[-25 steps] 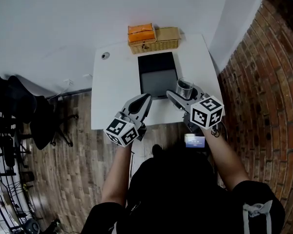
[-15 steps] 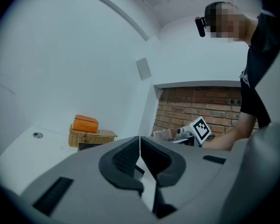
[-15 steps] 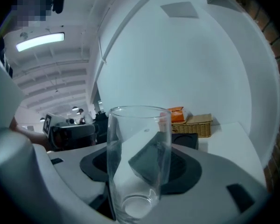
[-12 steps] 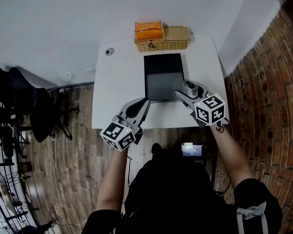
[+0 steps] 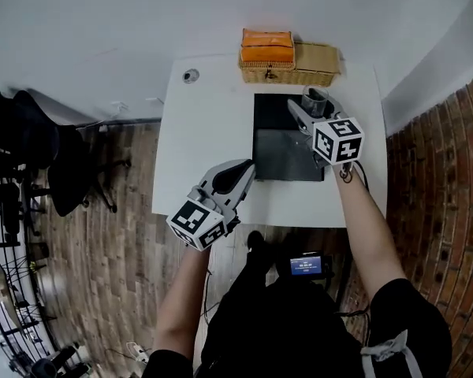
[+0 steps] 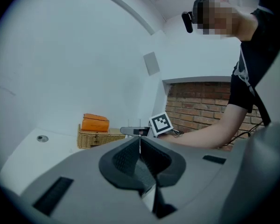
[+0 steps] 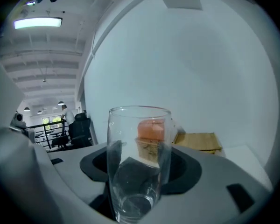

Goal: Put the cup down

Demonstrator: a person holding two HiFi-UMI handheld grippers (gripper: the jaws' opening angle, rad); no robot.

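A clear empty glass cup (image 7: 137,164) stands upright between the jaws of my right gripper (image 5: 309,109), which is shut on it. In the head view the cup (image 5: 316,98) hangs over the far right part of the dark mat (image 5: 284,152) on the white table (image 5: 201,132). My left gripper (image 5: 238,173) is over the table's near edge, left of the mat, its jaws shut with nothing between them; the left gripper view shows its jaws (image 6: 140,146) closed together.
A wicker basket (image 5: 315,65) with an orange pack (image 5: 266,47) on it stands at the table's far edge. A round grommet (image 5: 191,75) sits at the far left corner. Brick wall rises at the right, black chairs (image 5: 31,164) stand at the left.
My right gripper has carried the cup forward over the mat, toward the basket. The left gripper has stayed near the table's front edge.
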